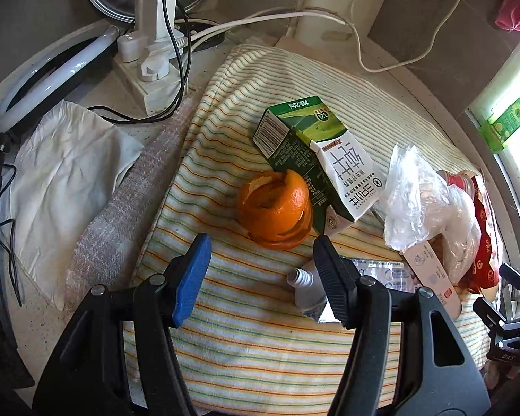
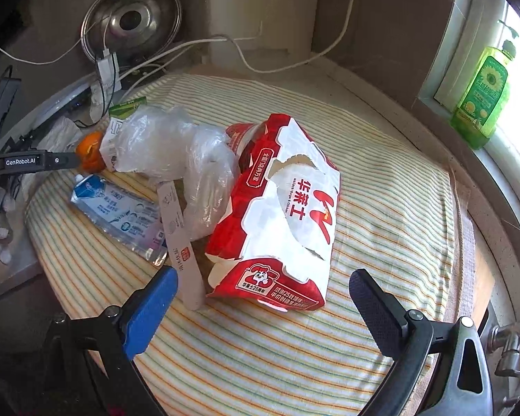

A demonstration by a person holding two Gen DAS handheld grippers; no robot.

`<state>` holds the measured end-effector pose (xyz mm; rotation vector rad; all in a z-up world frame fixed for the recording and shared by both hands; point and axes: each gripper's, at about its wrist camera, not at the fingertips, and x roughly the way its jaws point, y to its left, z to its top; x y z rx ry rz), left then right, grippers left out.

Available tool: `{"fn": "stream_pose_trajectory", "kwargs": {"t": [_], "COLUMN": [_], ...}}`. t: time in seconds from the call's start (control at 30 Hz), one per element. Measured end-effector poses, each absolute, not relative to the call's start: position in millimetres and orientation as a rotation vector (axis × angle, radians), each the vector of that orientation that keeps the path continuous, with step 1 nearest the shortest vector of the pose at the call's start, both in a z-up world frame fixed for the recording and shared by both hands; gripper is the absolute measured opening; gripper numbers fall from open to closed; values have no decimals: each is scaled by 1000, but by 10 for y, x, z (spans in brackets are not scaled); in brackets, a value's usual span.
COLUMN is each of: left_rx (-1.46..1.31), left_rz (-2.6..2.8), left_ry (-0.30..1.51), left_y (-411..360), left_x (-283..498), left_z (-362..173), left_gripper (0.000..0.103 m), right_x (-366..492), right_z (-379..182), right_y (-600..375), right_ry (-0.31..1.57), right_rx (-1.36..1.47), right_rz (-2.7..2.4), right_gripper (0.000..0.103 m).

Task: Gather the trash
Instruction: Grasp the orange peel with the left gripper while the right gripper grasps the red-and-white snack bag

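In the left wrist view the left gripper (image 1: 261, 267) stood released and empty, and the orange peel (image 1: 275, 209) lay on the striped cloth (image 1: 260, 346) at the centre of the frame, just above the gap between the fingers, with the milk carton (image 1: 315, 163) touching it and running from upper left to lower right. In the right wrist view the right gripper (image 2: 270, 298) was also spread wide with nothing in it, and the red paper bag (image 2: 280, 215) lay straight ahead, its long axis running up and left. Each hand was nearer its own item, so the peel seemed the left's pick.
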<state>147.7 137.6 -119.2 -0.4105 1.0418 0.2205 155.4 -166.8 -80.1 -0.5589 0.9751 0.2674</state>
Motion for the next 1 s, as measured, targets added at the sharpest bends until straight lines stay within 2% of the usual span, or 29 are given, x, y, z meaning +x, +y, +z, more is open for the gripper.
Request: {"fn": "stream_pose_trajectory", "kwargs": {"t": [0.43,0.6,0.67,0.73,0.93,1.0], "left_rx": [-444,-474,-475,-478,-468,-466], "left_rz": [214,207,208,203,195,196], "left_ry": [1080,1078,1070,1068,1059,1052], "left_y": [1409,1435,1445,1454,1455,1449], "left_x": [1890,1928,1939,1954,1966,1957], "left_z": [-1401,-1436,-1447,-1456,-1450,-1435], "left_gripper": [63,63,62,59,52,50], "right_x": [1838,1939,1979,2031,2108,2121], "right_z": [-880,-763,-727,-684,-526,-476], "right_y": [-1683,-1830,-1903,-1995,-2191,-2222], "right_ry": [997,1014,1030,1047,1026,1010], "right_rx": [-575,-485,-441,-382,-265,-256], "right_rz": [261,280,287,292,292,289], "right_gripper": [100,93,82,77,75,69]}}
